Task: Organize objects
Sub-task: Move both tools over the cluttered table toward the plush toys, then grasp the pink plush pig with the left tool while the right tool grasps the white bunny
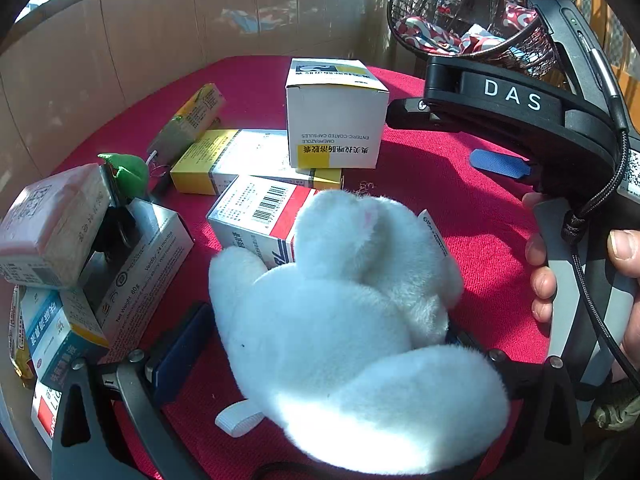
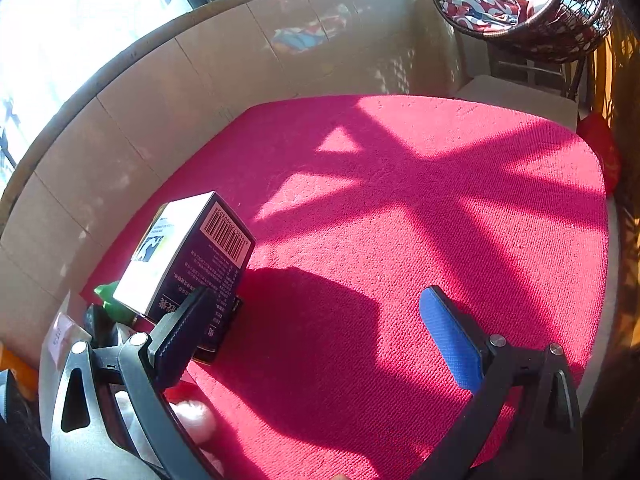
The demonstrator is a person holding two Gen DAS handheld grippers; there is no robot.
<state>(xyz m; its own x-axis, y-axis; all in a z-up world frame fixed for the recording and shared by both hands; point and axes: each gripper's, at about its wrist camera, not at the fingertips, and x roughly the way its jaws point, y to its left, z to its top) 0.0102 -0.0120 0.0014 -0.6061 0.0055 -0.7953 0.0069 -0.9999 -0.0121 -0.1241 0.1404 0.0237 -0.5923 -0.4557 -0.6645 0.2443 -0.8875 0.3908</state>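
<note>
Two views: left gripper (image 1: 320, 344) clamps white plush rabbit (image 1: 344, 320) (unseen from right); right gripper (image 2: 320, 332) wide, empty.

Right gripper over the red cloth, jaws apart

The right gripper (image 2: 316, 328) holds its blue-padded fingers (image 2: 450, 340) spread wide with only sunlit red cloth (image 2: 400, 208) between them. A white and dark medicine box (image 2: 188, 256) with a barcode stands tilted just beside the left finger; a wicker basket (image 2: 532, 8) sits beyond the cloth.
</note>
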